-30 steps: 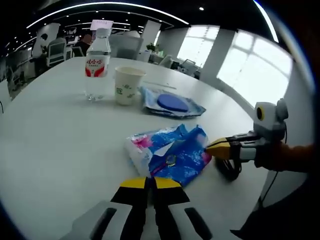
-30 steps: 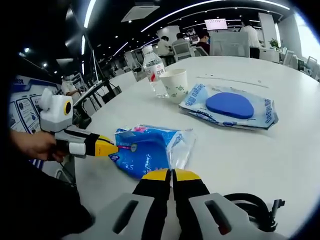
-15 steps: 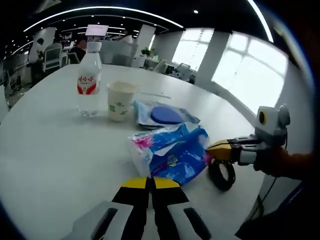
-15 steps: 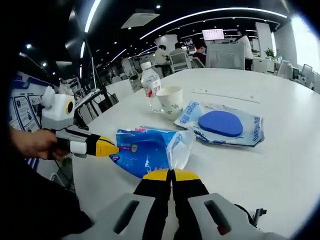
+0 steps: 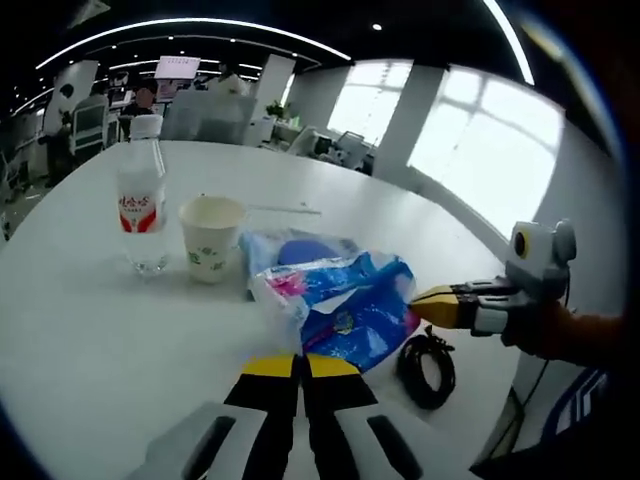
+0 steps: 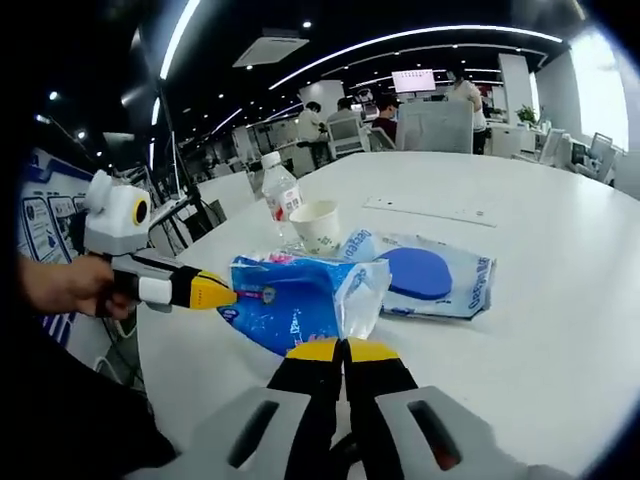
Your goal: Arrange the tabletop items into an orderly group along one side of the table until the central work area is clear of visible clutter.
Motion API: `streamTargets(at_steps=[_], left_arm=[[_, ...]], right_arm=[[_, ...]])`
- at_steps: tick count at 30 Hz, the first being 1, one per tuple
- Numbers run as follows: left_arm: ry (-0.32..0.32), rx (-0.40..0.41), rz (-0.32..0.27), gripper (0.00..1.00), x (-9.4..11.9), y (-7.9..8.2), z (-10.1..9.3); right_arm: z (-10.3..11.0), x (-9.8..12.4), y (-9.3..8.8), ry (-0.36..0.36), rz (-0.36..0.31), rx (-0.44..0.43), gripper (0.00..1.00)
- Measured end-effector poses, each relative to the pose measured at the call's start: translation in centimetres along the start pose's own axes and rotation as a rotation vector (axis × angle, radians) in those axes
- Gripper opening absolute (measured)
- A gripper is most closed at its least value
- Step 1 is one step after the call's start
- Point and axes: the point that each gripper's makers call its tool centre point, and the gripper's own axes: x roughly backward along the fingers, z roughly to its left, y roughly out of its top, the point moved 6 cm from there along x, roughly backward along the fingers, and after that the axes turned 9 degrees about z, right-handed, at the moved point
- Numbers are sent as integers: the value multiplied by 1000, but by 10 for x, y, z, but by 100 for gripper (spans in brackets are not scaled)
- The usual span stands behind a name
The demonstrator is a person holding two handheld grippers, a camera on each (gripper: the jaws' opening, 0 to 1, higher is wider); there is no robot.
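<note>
Tissue pack (image 5: 340,305), blue and soft, is gripped at 2 opposite ends: left gripper (image 5: 300,368) has its jaws clenched on the near edge in the left gripper view, and right gripper (image 6: 343,352) is likewise pinched onto the crinkled clear end in the right gripper view. Each gripper also enters the other's picture from the side, yellow tips touching the pack. Whether the pack rests on the table (image 6: 560,300) or hangs just above it, I cannot tell.

Key relation: the pack's long axis runs between the 2 sets of jaws, so both hands are equally near and must travel together.

Beyond the pack, in line along the table:
- wet-wipe packet (image 6: 430,280) with a blue lid, just behind the pack and partly hidden by it in the left gripper view
- paper cup (image 5: 210,235), beside the packet
- water bottle (image 5: 140,205), upright, beside the cup

Black cable coil (image 5: 427,368) lies near the table edge under the right gripper, apart from the row.

Judgement: next move is to carry the pack sideways toward that row and set it beside the packet; uneven pull could tear the wrapper.
</note>
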Motion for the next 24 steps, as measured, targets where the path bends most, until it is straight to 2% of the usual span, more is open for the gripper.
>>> streamTargets(at_steps=[8, 18, 24], left_arm=[[-31, -33, -1, 0, -11, 24, -9], [-62, -56, -3, 0, -12, 46, -29], [-86, -89, -6, 0, -26, 65, -36]], right_arm=[[-22, 10, 12, -30, -10, 8, 0], [-37, 23, 26, -53, -13, 23, 0], [-50, 34, 32, -78, -14, 36, 0]])
